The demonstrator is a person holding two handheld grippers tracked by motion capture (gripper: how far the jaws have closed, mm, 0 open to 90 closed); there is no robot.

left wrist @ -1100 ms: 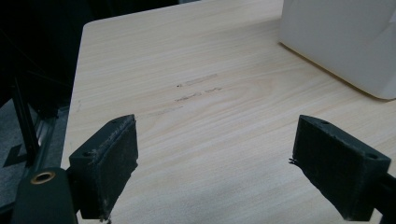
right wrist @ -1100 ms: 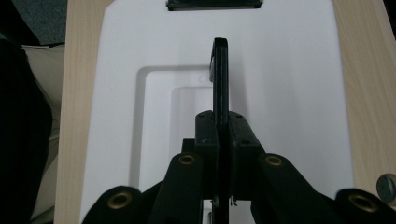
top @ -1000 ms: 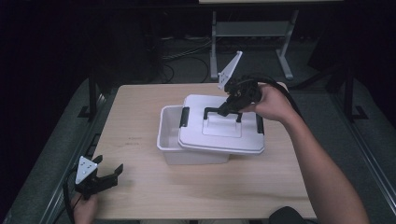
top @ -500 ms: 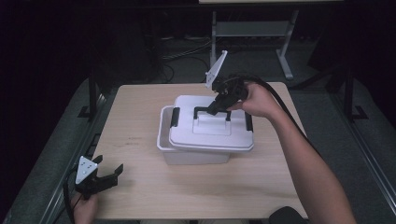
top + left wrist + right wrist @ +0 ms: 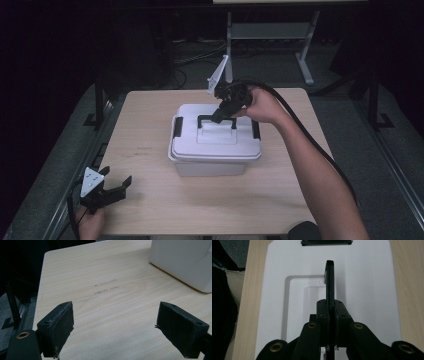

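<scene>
A white storage box [image 5: 210,164] stands in the middle of the wooden table [image 5: 145,125]. Its white lid [image 5: 187,142] lies squarely over it, with black latches at both ends. My right gripper [image 5: 220,116] reaches down from the far right and is shut on the lid's upright black handle [image 5: 204,119]. In the right gripper view the thin handle [image 5: 329,277] runs straight up between my pressed jaws [image 5: 330,307], over the lid [image 5: 367,290]. My left gripper [image 5: 118,189] rests at the table's near left corner, open and holding nothing. The left gripper view shows my wide-apart jaws [image 5: 116,315] and the box's corner [image 5: 185,262].
A black cable trails from the right gripper along the person's forearm [image 5: 310,165]. Behind the table stands a metal frame [image 5: 270,30] on a dark floor. A black latch [image 5: 325,242] marks the lid's far end. Bare tabletop lies left of and in front of the box.
The right gripper moved left and slightly down with the lid. The lid, earlier offset to the right over the open box, now covers it fully. The left gripper stayed still.
</scene>
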